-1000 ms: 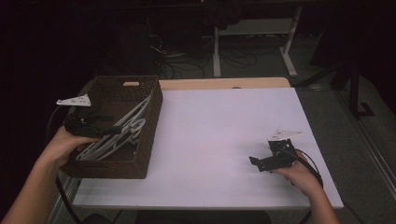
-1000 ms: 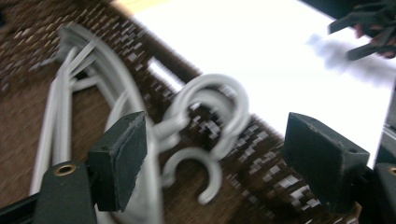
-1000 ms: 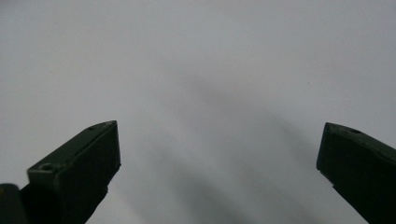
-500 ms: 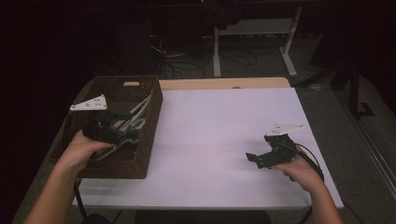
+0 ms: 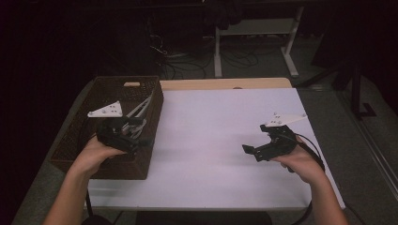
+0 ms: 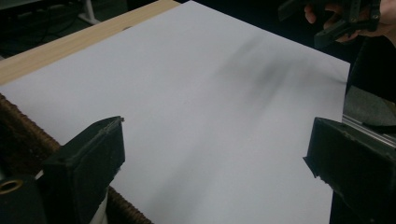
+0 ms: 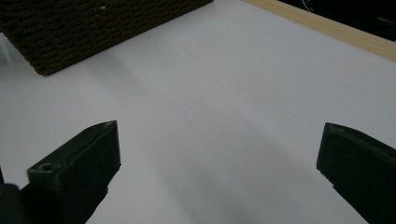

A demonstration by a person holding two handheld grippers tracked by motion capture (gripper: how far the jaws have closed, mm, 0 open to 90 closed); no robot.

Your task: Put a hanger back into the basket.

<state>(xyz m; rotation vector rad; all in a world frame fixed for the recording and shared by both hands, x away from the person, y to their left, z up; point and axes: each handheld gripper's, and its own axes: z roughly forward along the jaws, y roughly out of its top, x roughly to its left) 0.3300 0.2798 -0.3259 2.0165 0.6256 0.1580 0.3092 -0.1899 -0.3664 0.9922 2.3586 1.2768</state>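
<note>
The left gripper (image 5: 141,136) is hovering over the basket's (image 5: 82,136) right rim, pointing right across the white sheet (image 5: 216,140), its empty jaws just opening wide. The right gripper (image 5: 251,151) is hanging wide, empty, pointing left. The basket's long axis is running front to back at the table's left.

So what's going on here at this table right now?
A person holds a gripper in each hand over a white table. The left gripper sits at the edge of a dark woven basket holding pale utensils; its jaws have just been opening and have nothing between them. The right gripper hangs open and empty over the bare right side of the table.
</note>
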